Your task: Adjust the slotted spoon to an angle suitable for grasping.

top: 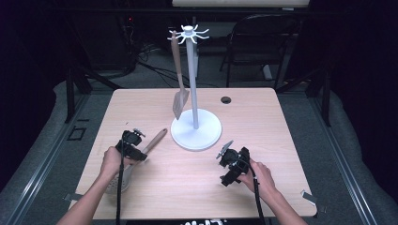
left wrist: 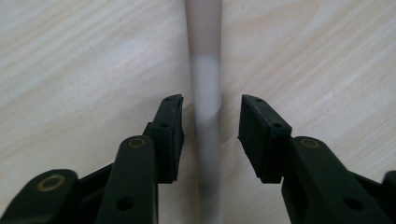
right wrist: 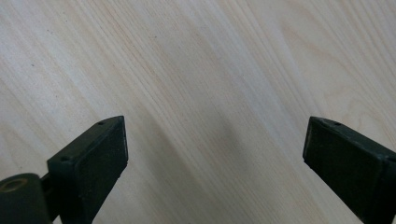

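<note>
The left gripper (top: 133,146) is hovering over a strainer spoon (top: 141,157) lying on the worktop (top: 263,117). Its jaws are sitting apart on each side of the grey handle (left wrist: 205,84), not pinching it. The right gripper (top: 230,161) is resting spread wide over bare wood. A spatula (top: 178,84) is hanging on the white rack (top: 195,126).

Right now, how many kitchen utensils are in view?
2. A wooden-handled slotted spatula hangs from the white hook stand; a wooden-handled metal strainer lies on the table under the left gripper.
</note>
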`<state>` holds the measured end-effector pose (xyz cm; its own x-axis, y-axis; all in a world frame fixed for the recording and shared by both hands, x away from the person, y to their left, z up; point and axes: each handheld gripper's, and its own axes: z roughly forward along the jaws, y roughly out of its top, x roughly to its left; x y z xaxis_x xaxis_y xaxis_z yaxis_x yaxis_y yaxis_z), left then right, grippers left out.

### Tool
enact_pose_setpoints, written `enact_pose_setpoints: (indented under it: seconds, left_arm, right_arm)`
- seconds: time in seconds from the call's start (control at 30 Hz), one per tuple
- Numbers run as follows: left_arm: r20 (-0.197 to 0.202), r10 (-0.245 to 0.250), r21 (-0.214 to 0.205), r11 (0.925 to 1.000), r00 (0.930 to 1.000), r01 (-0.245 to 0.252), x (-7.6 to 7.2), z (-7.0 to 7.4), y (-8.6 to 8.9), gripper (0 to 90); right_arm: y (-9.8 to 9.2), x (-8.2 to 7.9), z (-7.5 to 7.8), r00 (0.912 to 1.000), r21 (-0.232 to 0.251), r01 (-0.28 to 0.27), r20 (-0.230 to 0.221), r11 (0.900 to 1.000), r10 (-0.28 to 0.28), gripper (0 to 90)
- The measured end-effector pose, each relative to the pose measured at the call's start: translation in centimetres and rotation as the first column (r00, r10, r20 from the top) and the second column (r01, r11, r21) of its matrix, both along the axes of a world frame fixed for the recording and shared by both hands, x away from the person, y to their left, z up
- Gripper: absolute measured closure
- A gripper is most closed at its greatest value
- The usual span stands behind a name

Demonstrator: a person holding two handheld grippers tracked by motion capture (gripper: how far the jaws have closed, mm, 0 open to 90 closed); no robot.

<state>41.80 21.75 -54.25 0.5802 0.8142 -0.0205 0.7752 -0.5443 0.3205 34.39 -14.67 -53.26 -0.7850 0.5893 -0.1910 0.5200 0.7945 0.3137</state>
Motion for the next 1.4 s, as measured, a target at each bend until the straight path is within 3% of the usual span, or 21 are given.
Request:
enact_pose_setpoints:
  seconds: [0.23, 0.37, 0.6, 0.93, 1.2, 1.4]
  left_arm:
    - [-0.013, -0.017, 0.055, 0.9983, 0.9998, 0.018, 0.7, -0.2, -0.8, 67.7]
    - [-0.029, -0.018, 0.058, 0.9981, 0.9994, 0.020, 1.0, -0.4, -0.7, 73.6]
    - [-0.046, -0.024, 0.064, 0.9976, 0.9987, 0.027, 1.3, -0.4, -0.8, 75.0]
    - [0.002, 0.001, -0.033, 0.9995, 1.0000, -0.001, 0.6, -0.5, 0.4, 76.1]
    - [0.074, 0.040, -0.135, 0.9904, 0.9965, -0.030, -0.5, 0.7, 2.0, 76.1]
    - [0.129, 0.051, -0.165, 0.9858, 0.9904, -0.029, -1.5, 1.5, 2.7, 76.1]
  right_arm:
    - [-0.1, 0.0, -0.2, 1.0000, 0.017, -0.001, -0.005, 0.9999, 0.001, 6.2]
    - [0.0, 0.0, -0.1, 1.0000, 0.003, -0.002, -0.005, 1.0000, 0.002, 6.2]
    - [0.0, 0.0, -0.2, 0.9999, 0.010, -0.008, -0.007, 0.9999, 0.008, 6.2]
    - [-0.1, 0.0, -0.2, 1.0000, 0.015, -0.008, -0.006, 0.9999, 0.008, 6.2]
    - [-0.1, 0.0, -0.3, 0.9999, 0.014, -0.010, -0.006, 0.9999, 0.010, 6.2]
    - [-0.1, -0.1, -0.2, 0.9999, 0.014, -0.010, -0.005, 0.9999, 0.010, 6.2]
